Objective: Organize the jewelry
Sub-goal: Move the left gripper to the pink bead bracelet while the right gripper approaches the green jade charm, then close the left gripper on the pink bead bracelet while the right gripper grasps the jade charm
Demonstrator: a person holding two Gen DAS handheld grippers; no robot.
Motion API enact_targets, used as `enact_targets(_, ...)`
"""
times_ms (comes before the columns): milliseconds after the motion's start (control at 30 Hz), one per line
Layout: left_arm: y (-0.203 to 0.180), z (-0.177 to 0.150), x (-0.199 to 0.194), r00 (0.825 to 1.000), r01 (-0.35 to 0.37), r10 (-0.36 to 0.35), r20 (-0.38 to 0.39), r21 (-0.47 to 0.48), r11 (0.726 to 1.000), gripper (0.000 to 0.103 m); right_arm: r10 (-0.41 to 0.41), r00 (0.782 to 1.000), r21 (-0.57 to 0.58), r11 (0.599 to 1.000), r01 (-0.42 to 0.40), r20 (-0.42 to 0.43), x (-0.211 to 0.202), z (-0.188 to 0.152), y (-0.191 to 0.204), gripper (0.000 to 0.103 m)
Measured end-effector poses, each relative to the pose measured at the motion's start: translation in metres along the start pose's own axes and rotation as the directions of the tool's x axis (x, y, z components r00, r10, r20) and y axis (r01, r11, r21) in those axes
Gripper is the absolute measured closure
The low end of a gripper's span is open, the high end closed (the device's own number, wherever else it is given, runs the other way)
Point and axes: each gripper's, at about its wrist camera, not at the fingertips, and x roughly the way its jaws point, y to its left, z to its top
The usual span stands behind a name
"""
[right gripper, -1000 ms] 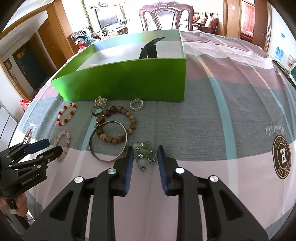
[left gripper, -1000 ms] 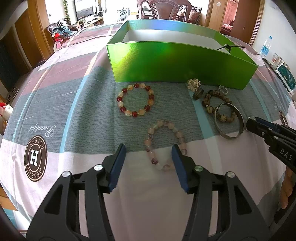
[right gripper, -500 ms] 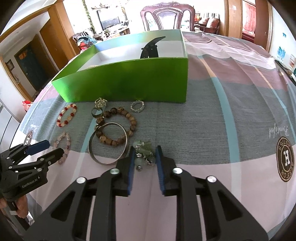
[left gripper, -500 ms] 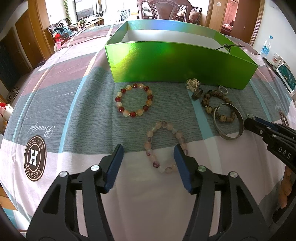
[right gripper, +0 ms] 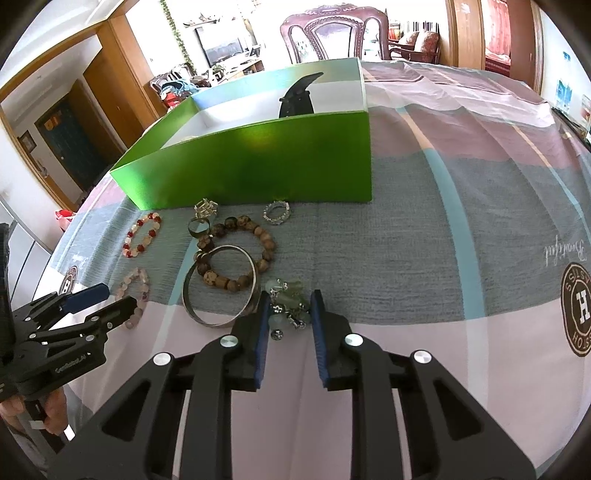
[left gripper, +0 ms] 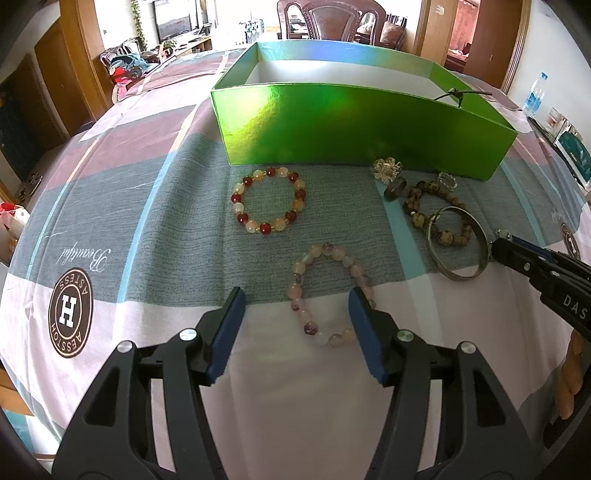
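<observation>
A pale pink bead bracelet (left gripper: 325,295) lies on the cloth, partly between the open jaws of my left gripper (left gripper: 295,306), untouched. My right gripper (right gripper: 287,310) is narrowed around a green-and-silver beaded piece (right gripper: 286,299), pads close to or touching it; it rests on the cloth. A red-and-cream bracelet (left gripper: 267,201), a brown bead bracelet (right gripper: 236,258), a silver bangle (right gripper: 218,284) and small rings (right gripper: 277,212) lie before the green box (left gripper: 351,122). The right gripper's tip shows in the left wrist view (left gripper: 496,251).
The green box (right gripper: 258,166) stands open at the back with a dark item (right gripper: 297,98) inside. A water bottle (left gripper: 533,94) and cards sit at the far right. A chair (right gripper: 328,35) stands behind the table.
My right gripper has closed in on the green beaded piece. My left gripper has drawn back a little, so the pink bracelet sits further forward between its jaws.
</observation>
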Motion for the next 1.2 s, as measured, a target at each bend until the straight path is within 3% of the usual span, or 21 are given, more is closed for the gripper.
enact_targets(167, -0.002, -0.003, -0.001, 1.000, -0.015, 0.015, 0.014, -0.019, 1.000, 0.043, -0.038, 0.999, -0.024, 0.999, 0.038, 0.014, -0.001, -0.002, 0.006, 0.081)
enact_targets(267, -0.003, -0.005, -0.003, 1.000, -0.010, 0.011, 0.026, -0.019, 1.000, 0.048, -0.061, 0.998, -0.058, 0.996, 0.062, 0.021, 0.001, -0.004, 0.014, 0.081)
enact_targets(433, -0.012, -0.010, -0.006, 0.998, 0.009, -0.011, 0.060, 0.027, 1.000, 0.069, -0.115, 0.993, -0.096, 0.988, 0.117, 0.031, 0.001, -0.006, 0.022, 0.081)
enact_targets(600, -0.014, -0.011, -0.008, 0.997, 0.028, -0.032, 0.073, 0.053, 0.998, 0.075, -0.180, 0.983, -0.116, 0.977, 0.182, 0.022, 0.003, -0.005, 0.029, 0.081)
enact_targets(700, -0.015, -0.013, -0.010, 0.996, 0.046, -0.051, 0.075, 0.071, 0.996, 0.093, -0.193, 0.981, -0.101, 0.976, 0.193, 0.015, 0.000, -0.004, 0.030, 0.082)
enact_targets(800, -0.016, -0.013, -0.011, 0.997, 0.047, -0.052, 0.064, 0.079, 0.996, 0.095, -0.198, 0.980, -0.092, 0.976, 0.200, 0.030, -0.007, -0.001, 0.031, 0.089)
enact_targets(1200, -0.014, -0.006, -0.033, 0.992, 0.068, -0.076, 0.106, 0.077, 0.995, 0.095, -0.173, 0.980, -0.083, 0.980, 0.182, 0.102, -0.034, 0.012, 0.037, 0.089)
